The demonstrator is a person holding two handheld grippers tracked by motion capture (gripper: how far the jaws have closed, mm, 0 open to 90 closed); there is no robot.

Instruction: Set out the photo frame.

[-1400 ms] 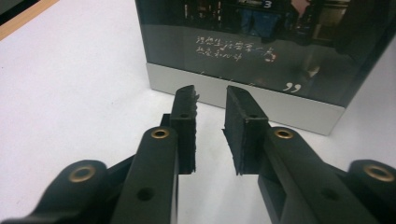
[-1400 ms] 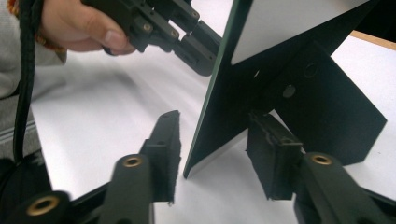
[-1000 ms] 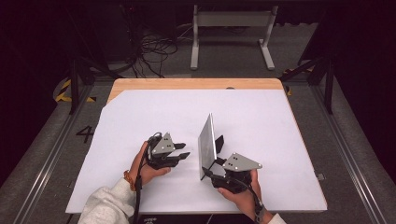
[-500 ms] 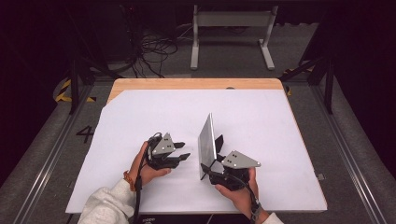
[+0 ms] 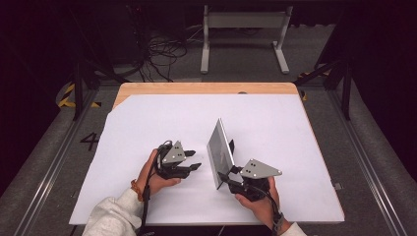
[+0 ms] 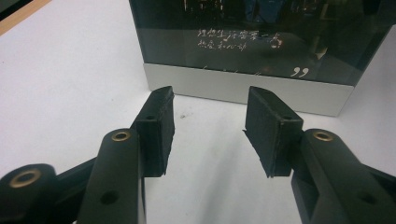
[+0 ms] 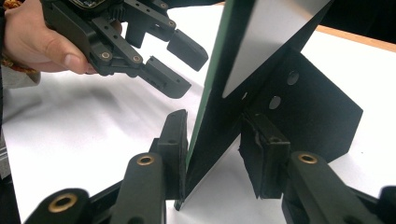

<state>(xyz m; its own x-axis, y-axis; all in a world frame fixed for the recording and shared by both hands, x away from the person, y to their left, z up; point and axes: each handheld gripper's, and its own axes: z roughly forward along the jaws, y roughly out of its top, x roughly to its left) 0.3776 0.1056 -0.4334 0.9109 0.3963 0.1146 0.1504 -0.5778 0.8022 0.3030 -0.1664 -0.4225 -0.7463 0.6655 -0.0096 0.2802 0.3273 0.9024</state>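
A picture frame [image 5: 220, 152] with a silver border and dark glass stands upright on the white table [image 5: 147, 123], propped on its black back stand [image 7: 317, 116]. My right gripper [image 5: 228, 174] is at the frame's lower near corner. Its jaws have just been closing, and one pad now lies against the frame [image 7: 266, 32] front while the other presses the stand side. My left gripper [image 5: 194, 160] lies left of the frame and points at its glass face [image 6: 243, 42]. The left gripper [image 6: 210, 126] has just been opening its jaws, and nothing is between them. It also appears as the left gripper [image 7: 180, 65] beyond the frame.
The white sheet covers a wooden tabletop whose far edge [image 5: 196, 88] shows. Metal rails [image 5: 54, 162] run along both sides of the table. Beyond it, cables [image 5: 162, 49] and a metal stand [image 5: 241, 29] sit on the floor.
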